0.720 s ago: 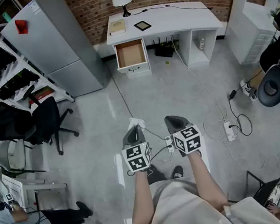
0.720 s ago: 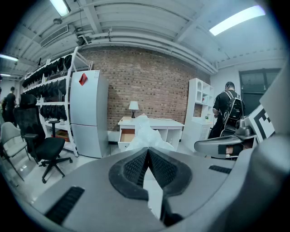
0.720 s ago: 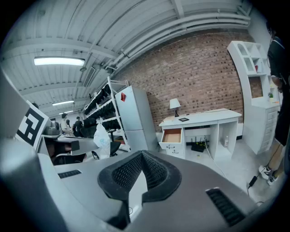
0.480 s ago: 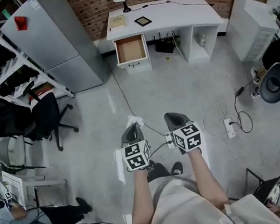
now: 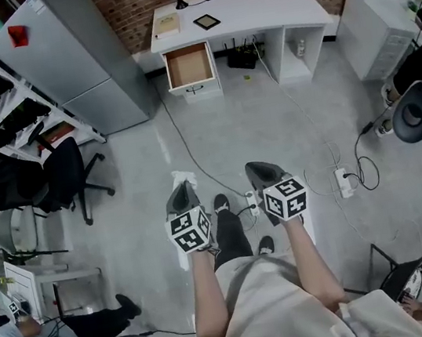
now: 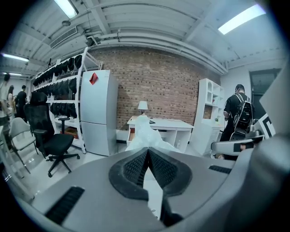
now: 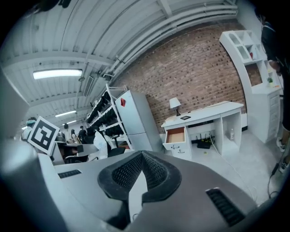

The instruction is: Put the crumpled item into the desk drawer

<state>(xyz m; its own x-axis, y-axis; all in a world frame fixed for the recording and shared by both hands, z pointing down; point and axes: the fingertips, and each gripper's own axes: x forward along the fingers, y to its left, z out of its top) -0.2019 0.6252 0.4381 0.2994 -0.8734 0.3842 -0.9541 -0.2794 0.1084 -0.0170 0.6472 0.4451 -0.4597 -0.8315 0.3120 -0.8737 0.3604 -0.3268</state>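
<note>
Well short of desk drawer (image 5: 189,65), left gripper (image 5: 182,190) clamps crumpled item (image 5: 185,178); right gripper (image 5: 260,170) jaws together, empty.

Left gripper (image 5: 181,189), right gripper (image 5: 256,169): grey moulded shells, dark slots cut in upper faces. Black textured pads (image 6: 134,166) set inside jaws. Black-and-white square-marker cube (image 5: 190,231) mounted on each. Pale beige garment (image 5: 257,307) worn, with dark trousers (image 5: 230,240) and black shoes (image 5: 220,202).
</note>
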